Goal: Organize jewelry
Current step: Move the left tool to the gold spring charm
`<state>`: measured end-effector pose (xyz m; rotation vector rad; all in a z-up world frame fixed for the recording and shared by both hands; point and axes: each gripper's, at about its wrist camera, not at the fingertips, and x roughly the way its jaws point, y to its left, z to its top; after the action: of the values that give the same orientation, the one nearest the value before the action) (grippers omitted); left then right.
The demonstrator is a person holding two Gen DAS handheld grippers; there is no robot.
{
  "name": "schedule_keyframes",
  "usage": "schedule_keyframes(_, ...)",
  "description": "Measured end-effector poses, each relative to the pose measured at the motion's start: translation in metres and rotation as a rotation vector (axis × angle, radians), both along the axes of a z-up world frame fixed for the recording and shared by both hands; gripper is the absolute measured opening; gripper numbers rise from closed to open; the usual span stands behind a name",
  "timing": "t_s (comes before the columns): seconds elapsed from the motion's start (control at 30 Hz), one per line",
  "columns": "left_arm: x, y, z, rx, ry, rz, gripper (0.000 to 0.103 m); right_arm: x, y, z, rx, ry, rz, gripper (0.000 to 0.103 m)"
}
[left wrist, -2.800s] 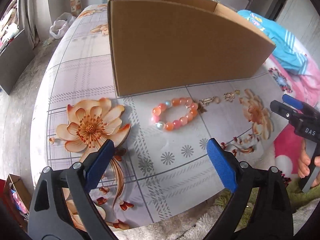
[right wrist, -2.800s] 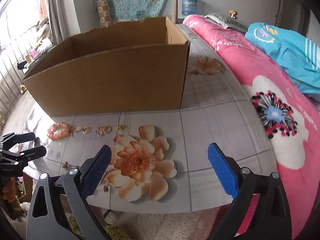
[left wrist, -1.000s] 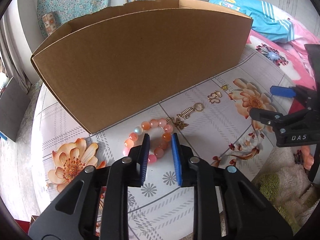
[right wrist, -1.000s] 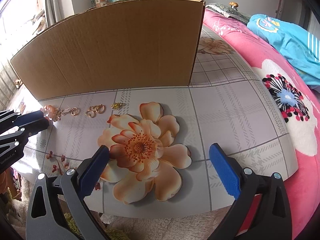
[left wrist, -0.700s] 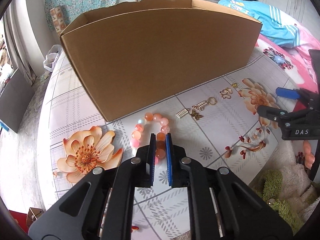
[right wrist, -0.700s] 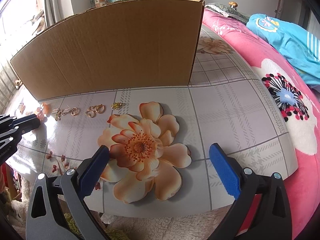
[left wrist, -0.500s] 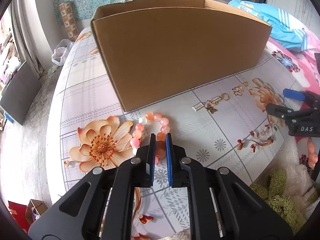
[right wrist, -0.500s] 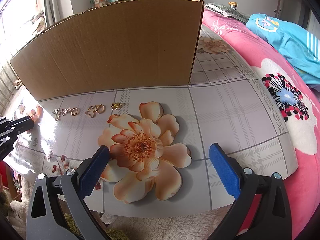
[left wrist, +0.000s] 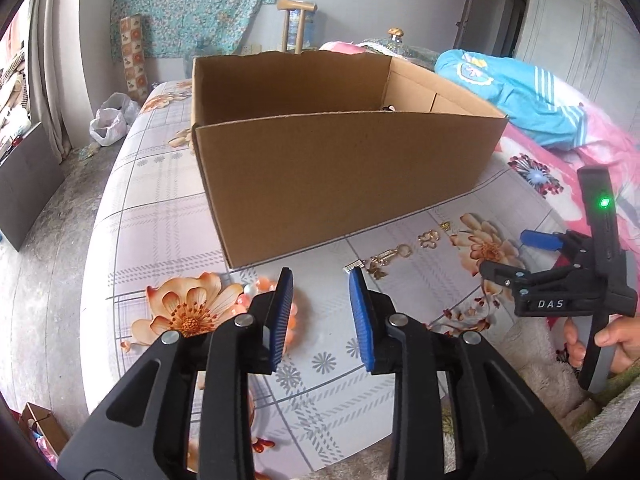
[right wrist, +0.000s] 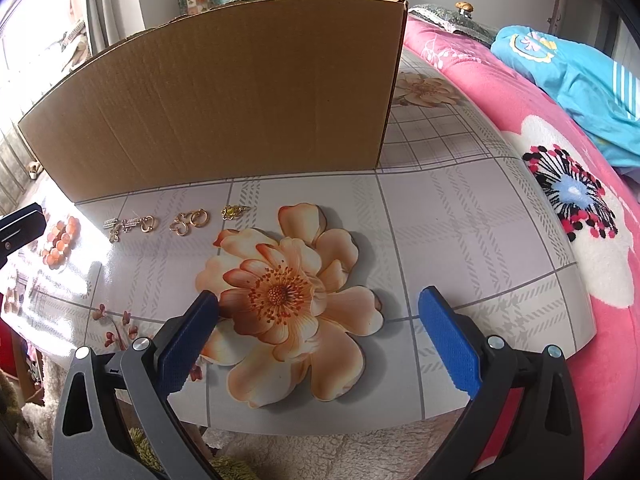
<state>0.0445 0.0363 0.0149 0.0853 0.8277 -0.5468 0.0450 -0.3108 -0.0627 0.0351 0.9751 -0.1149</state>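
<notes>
An orange bead bracelet (left wrist: 256,287) lies on the floral table, partly hidden behind the left finger of my left gripper (left wrist: 320,312), which is open and empty above it. The bracelet also shows at the left of the right wrist view (right wrist: 60,240). Several small gold pieces (right wrist: 152,223) lie in a row in front of the open cardboard box (left wrist: 340,176); they also show in the left wrist view (left wrist: 396,252). My right gripper (right wrist: 320,340) is open and empty over the big printed flower, and shows in the left wrist view (left wrist: 516,256).
The box (right wrist: 240,92) stands behind the jewelry and blocks the far side. A pink floral blanket (right wrist: 560,160) and a blue garment (right wrist: 572,76) lie to the right. The table edge (right wrist: 320,432) runs just below the right gripper.
My left gripper, shut on the bracelet half a second ago, has opened and let it go on the table. It has also lifted. The right gripper has stayed open and nearly still.
</notes>
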Motion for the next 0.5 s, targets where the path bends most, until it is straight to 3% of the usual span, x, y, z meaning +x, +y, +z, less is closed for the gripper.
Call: schedule_keyframes(0.5, 0.003, -0.039, -0.020, 0.008, 0.047, -0.062, 0.028, 0.001, 0.001, 0.001, -0.002, 0.006, -0.003, 0.097)
